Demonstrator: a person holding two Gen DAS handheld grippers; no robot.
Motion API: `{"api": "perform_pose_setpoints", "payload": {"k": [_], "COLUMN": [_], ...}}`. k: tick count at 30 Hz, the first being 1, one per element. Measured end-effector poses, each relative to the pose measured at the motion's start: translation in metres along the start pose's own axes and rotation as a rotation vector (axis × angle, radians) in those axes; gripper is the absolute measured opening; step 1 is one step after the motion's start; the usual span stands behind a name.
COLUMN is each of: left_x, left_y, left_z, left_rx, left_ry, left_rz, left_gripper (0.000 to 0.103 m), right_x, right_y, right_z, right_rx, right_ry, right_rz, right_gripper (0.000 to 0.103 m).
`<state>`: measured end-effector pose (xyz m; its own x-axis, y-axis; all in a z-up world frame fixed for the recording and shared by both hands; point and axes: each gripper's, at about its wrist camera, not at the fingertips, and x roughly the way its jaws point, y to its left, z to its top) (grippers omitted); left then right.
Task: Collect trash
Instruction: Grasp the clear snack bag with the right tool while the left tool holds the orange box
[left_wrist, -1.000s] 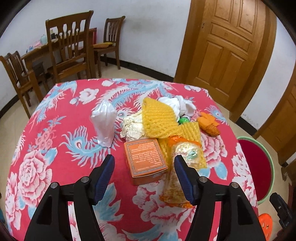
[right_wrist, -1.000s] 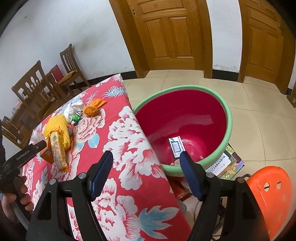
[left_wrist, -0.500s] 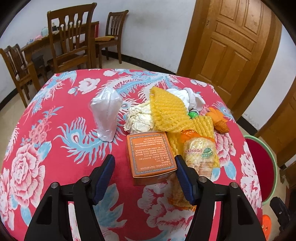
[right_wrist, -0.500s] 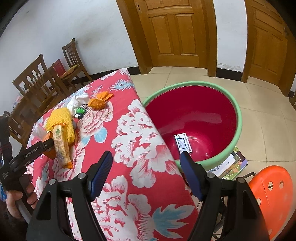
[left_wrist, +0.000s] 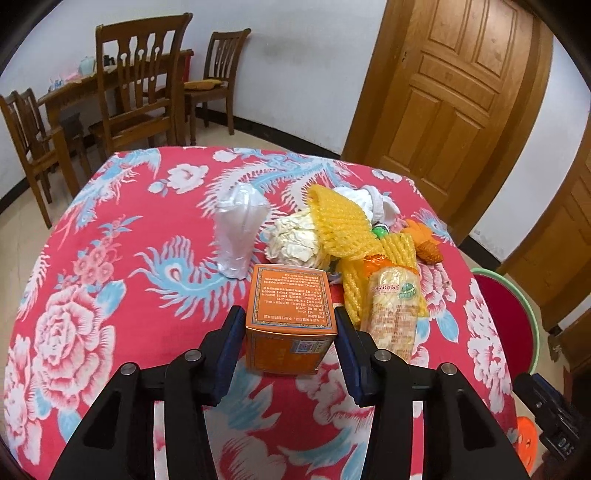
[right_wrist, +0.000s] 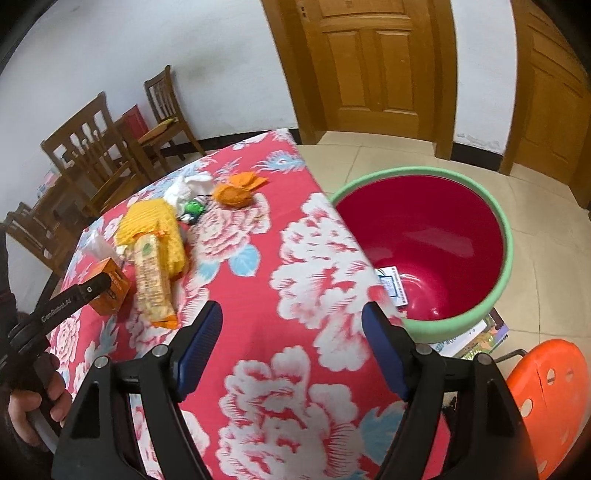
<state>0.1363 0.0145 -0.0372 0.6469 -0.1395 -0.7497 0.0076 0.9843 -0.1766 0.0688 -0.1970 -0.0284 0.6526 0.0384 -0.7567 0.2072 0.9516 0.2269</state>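
An orange cardboard box (left_wrist: 290, 317) stands on the red floral tablecloth (left_wrist: 110, 295). My left gripper (left_wrist: 289, 325) has a blue pad on each side of the box, closed in against it. Behind the box lie a clear plastic bag (left_wrist: 240, 229), crumpled paper (left_wrist: 291, 245), yellow foam netting (left_wrist: 340, 225) and a snack packet (left_wrist: 395, 306). My right gripper (right_wrist: 291, 343) is open and empty above the table's near edge. The red bin with a green rim (right_wrist: 436, 243) stands on the floor beside the table, a small card inside it.
An orange crumpled wrapper (left_wrist: 424, 240) and white cloth (left_wrist: 373, 201) lie at the far right of the pile. An orange stool (right_wrist: 546, 398) stands by the bin. Wooden chairs (left_wrist: 144, 92) and doors (left_wrist: 454, 92) are behind the table.
My left gripper has moved forward and down to the orange box and its fingers have closed in on the box's sides. My right gripper has drifted left over the table, still open.
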Motion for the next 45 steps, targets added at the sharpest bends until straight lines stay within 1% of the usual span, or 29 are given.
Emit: {"api": "perform_pose_setpoints", "payload": {"k": [4, 12, 20, 28, 38, 39, 40, 41, 42, 43, 44, 45], "left_x": [-0.011, -0.028, -0.032, -0.03, -0.026, -0.026, -0.026, -0.026, -0.026, -0.026, -0.026, -0.027], "left_y": [0.011, 0.039, 0.065, 0.08, 0.081, 0.081, 0.08, 0.08, 0.08, 0.079, 0.078, 0.078], "left_z": [-0.003, -0.005, -0.01, -0.014, -0.016, -0.016, -0.016, -0.016, -0.016, -0.016, -0.016, -0.016], "left_rx": [-0.015, -0.063, -0.112, -0.147, -0.152, -0.151, -0.15, -0.149, -0.149, -0.148, -0.147, -0.146], "left_ry": [-0.014, -0.042, -0.044, -0.041, -0.035, -0.035, -0.035, -0.035, -0.035, -0.036, -0.036, -0.036], "left_rz": [-0.005, 0.011, 0.031, 0.036, 0.032, 0.031, 0.031, 0.03, 0.03, 0.03, 0.029, 0.028], "left_gripper": [0.049, 0.049, 0.049, 0.049, 0.049, 0.049, 0.049, 0.049, 0.049, 0.049, 0.049, 0.049], "right_x": [0.003, 0.015, 0.036, 0.067, 0.089, 0.091, 0.093, 0.093, 0.093, 0.093, 0.093, 0.093], "right_y": [0.021, 0.07, 0.106, 0.132, 0.136, 0.137, 0.137, 0.138, 0.138, 0.139, 0.139, 0.139], "right_z": [0.0, 0.001, 0.003, 0.003, 0.003, 0.003, 0.003, 0.002, 0.002, 0.002, 0.002, 0.002], "right_rx": [-0.039, -0.129, -0.19, -0.225, -0.215, -0.213, -0.211, -0.215, -0.22, -0.223, -0.225, -0.225], "right_ry": [0.013, 0.053, 0.081, 0.129, 0.156, 0.158, 0.162, 0.155, 0.151, 0.152, 0.149, 0.152], "right_rz": [0.026, 0.075, 0.088, 0.086, 0.075, 0.077, 0.08, 0.076, 0.075, 0.079, 0.078, 0.088], "right_gripper": [0.078, 0.078, 0.078, 0.078, 0.078, 0.074, 0.072, 0.067, 0.06, 0.056, 0.047, 0.043]}}
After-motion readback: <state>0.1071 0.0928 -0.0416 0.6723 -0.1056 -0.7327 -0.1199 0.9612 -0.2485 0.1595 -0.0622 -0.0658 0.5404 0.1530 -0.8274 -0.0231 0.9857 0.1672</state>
